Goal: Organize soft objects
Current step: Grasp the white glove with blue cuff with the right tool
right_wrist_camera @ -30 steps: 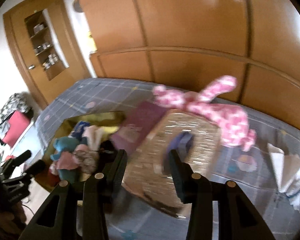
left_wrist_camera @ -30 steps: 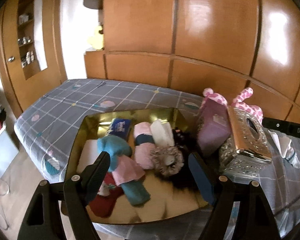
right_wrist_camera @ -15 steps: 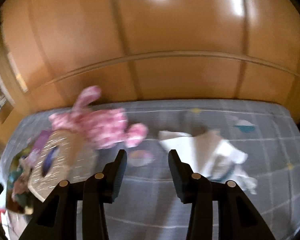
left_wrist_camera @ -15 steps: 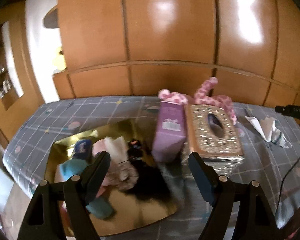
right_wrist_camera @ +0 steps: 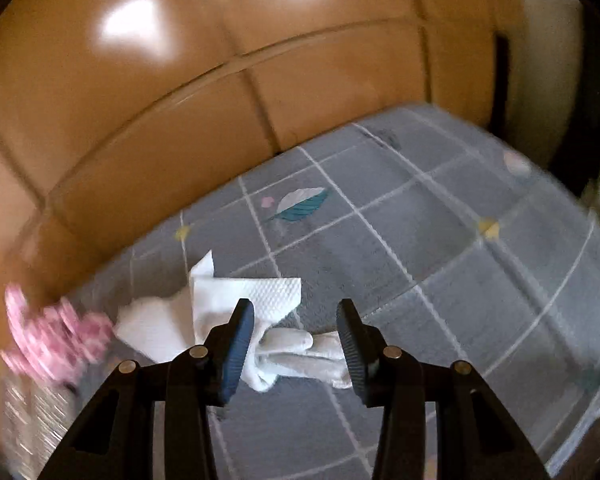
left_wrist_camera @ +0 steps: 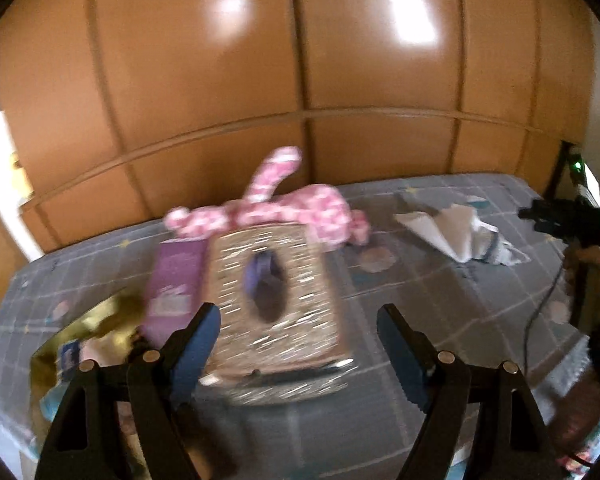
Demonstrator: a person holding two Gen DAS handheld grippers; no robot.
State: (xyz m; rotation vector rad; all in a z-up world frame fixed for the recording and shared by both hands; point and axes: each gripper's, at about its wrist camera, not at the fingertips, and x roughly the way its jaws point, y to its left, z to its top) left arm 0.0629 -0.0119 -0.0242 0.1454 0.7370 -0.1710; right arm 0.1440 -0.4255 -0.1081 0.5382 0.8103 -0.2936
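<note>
On the grey checked bedspread [left_wrist_camera: 440,300], a pink-and-white plush toy [left_wrist_camera: 300,208] lies behind a glittery tissue box [left_wrist_camera: 272,300]. My left gripper [left_wrist_camera: 298,320] hovers open over the near end of that box, nothing between its fingers. A gold tray [left_wrist_camera: 100,320] of soft toys shows at the lower left, blurred. In the right wrist view a white paper tissue [right_wrist_camera: 240,296] and a white rolled cloth [right_wrist_camera: 300,352] lie together on the bedspread [right_wrist_camera: 420,240]. My right gripper [right_wrist_camera: 296,316] stands open just above them, without pressing on them. The plush toy [right_wrist_camera: 56,336] is at the left edge.
A purple box [left_wrist_camera: 176,280] leans beside the tissue box. Brown wooden wardrobe panels [left_wrist_camera: 300,80] close off the far side of the bed. The other hand-held gripper and its cable [left_wrist_camera: 560,220] show at the right edge. The tissue pile [left_wrist_camera: 448,228] lies right of the plush toy.
Both views have swung to the right. The left gripper went from over the gold tray to the tissue box. The right one left the tissue box and came down over the white tissue and cloth.
</note>
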